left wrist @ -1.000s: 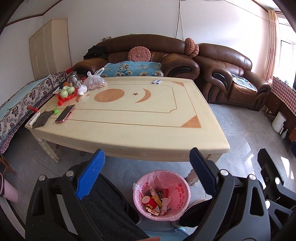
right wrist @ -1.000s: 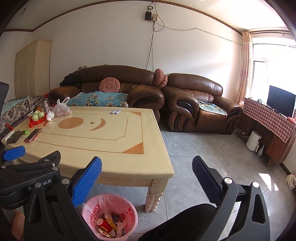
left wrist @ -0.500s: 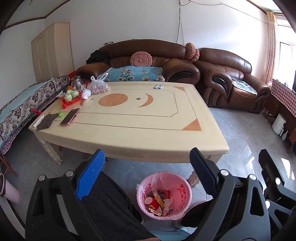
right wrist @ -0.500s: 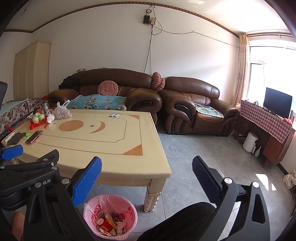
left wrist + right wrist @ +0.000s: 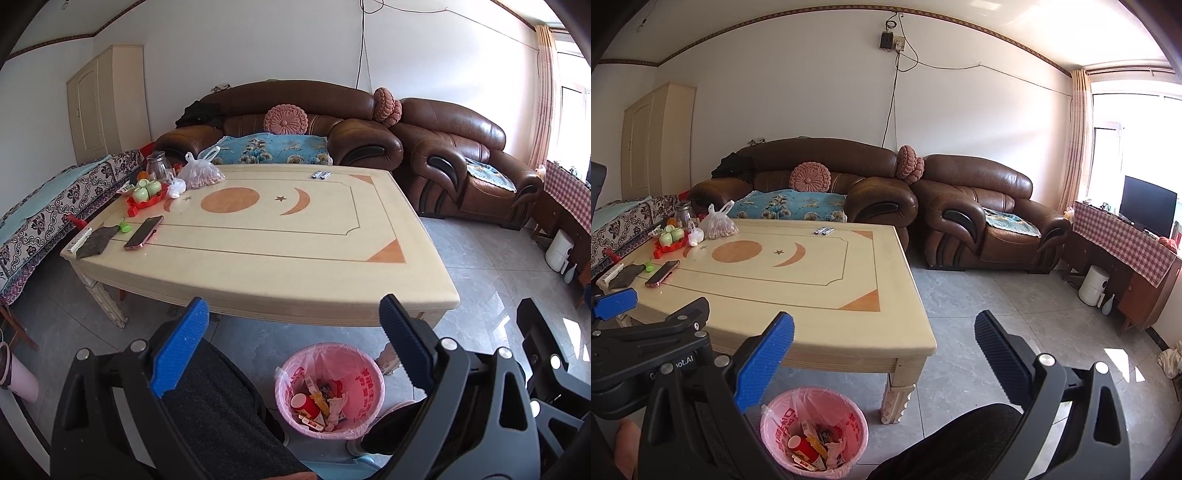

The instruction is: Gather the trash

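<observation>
— Although trash is meant to be collected, nothing is pinched by either claw: the left gripper [image 5: 291, 347] is spread wide with only air between its blue pads, and the right gripper [image 5: 884, 354] is spread just as wide and equally empty.

— Where is the trash found, then?

— It is already gathered in the pink-lined waste bin [image 5: 364, 373] on the floor, just in front of the table's near edge, between the person's knees. A red paper cup [image 5: 304, 403], wrappers and crumpled paper can be made out inside it.

— What has been altered over the last second?

— Very little. Compared with the earlier views, the room is framed slightly differently, with the table [image 5: 332, 273] seen a touch lower, but both grippers are kept almost where they were. No object has been moved on the table: the pink phone [image 5: 144, 232], the bag of nuts [image 5: 201, 175], the red tray of green cups [image 5: 146, 195] and the two small packets [image 5: 320, 175] at the far edge lie as before.

— What is meant by that for the task?

— It is judged that the collecting is done or nearly so. No loose litter is evident on the tabletop; whether the far packets count as trash cannot be told.
</observation>
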{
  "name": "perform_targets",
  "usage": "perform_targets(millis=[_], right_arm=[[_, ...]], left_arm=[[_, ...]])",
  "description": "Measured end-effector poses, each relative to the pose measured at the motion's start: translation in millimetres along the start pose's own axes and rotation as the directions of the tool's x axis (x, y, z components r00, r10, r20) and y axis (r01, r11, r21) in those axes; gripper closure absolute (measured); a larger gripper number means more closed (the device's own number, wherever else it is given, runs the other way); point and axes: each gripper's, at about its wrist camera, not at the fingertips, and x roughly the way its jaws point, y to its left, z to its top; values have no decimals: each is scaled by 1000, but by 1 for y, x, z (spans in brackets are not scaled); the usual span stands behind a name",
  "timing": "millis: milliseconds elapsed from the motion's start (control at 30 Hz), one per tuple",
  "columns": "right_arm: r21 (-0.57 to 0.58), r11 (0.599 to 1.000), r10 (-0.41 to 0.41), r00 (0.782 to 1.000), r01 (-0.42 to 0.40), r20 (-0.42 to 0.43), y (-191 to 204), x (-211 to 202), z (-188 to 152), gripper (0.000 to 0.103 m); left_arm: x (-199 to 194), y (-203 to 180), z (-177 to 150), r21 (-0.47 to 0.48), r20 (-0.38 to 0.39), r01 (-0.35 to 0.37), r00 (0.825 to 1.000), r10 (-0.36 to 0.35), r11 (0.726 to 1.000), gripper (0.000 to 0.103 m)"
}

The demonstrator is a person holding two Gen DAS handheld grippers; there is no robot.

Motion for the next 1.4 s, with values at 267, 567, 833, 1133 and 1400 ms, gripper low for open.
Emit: perform_targets(millis=[267,567,833,1133,1400], right_arm=[[-4,1000,-2,1000,2,10,2,-2,0,7],[-7,1000,-4,1000,4,13,3,-3,1,7],[-8,1000,-1,1000,1,14,3,-4,3,7],[-8,1000,0,1000,0,14,3,-4,3,7],[-8,1000,0,1000,1,16,3,-4,3,7]], left_arm=[[-1,0,0,-2,3,0,1000,0,1000,11],[-2,-3,0,1,7,-2,1000,2,1000,11],[-3,-4,0,2,9,-2,1000,2,1000,11],[-4,-4,1,1,11,-1,1000,1,1000,11],[-5,-3,1,0,13,-3,1000,3,1000,11]])
